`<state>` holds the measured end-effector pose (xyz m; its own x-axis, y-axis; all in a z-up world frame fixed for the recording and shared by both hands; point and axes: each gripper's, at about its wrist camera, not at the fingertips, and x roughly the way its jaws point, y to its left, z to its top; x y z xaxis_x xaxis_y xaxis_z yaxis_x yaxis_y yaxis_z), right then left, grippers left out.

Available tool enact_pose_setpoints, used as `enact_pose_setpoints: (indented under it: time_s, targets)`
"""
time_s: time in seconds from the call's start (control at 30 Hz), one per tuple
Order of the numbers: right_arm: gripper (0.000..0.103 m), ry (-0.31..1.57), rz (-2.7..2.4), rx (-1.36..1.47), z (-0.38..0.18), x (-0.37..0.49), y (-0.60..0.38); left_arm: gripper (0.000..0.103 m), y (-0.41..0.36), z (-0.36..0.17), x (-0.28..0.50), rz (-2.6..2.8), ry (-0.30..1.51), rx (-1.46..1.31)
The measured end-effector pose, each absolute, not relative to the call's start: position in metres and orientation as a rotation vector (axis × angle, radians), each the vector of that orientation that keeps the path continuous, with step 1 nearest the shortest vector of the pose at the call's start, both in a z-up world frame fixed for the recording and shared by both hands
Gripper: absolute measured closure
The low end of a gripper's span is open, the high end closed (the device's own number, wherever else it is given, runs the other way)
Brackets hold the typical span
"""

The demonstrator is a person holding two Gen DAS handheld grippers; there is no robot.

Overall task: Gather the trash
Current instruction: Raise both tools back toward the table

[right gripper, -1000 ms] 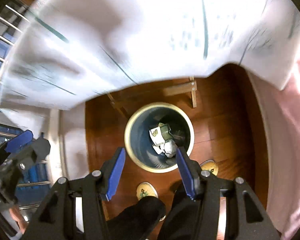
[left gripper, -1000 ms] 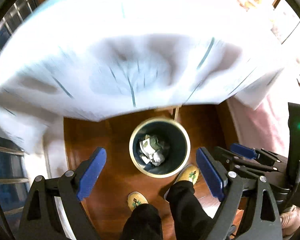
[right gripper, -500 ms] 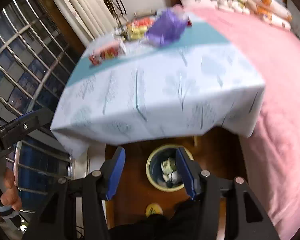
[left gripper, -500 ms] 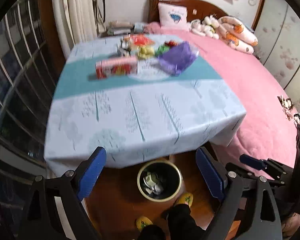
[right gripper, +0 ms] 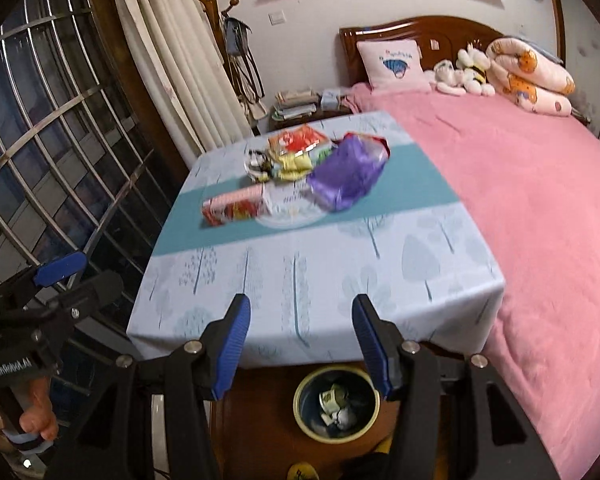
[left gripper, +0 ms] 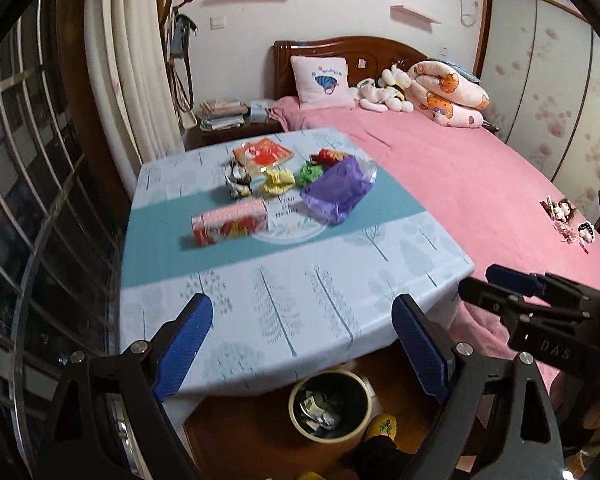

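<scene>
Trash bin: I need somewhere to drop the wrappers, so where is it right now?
The trash bin stands on the wooden floor under the near edge of the table, low centre in both wrist views, by the person's slipper.

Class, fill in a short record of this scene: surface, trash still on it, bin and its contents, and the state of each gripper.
surface: table with a blue tree-print cloth, beside a pink bed
trash on table: purple bag, red box, yellow wrapper, green wrapper
bin: waste bin on the floor by the table's near edge, crumpled paper inside
left gripper: open, empty
right gripper: open, empty
</scene>
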<state>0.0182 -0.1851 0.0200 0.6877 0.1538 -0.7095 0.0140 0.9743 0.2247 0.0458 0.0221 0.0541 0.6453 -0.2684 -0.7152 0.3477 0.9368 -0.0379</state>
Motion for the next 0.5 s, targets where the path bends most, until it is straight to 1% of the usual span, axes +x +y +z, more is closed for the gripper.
enact_pose_setpoints:
  time_s: [0.27, 0.37, 0.43, 0.5]
  targets:
    - [0.049, 0.827, 0.115, 0.228, 0.018, 0.079, -0.200, 0.013, 0.021, 0.050, 0.097, -0.297, 0.807, 0.125]
    - [0.043, 0.866, 0.136, 0.251, 0.008, 0.116, -0.211, 0.013, 0.023, 0.039, 0.131, -0.264, 0.853, 0.131]
    - [0.035, 0.894, 0.153, 0.276, -0.001, 0.143, -0.222, 0.013, 0.026, 0.029, 0.152, -0.248, 0.892, 0.130]
    - [0.035, 0.920, 0.166, 0.296, -0.010, 0.165, -0.231, 0.013, 0.030, 0.017, 0.176, -0.224, 0.929, 0.139]
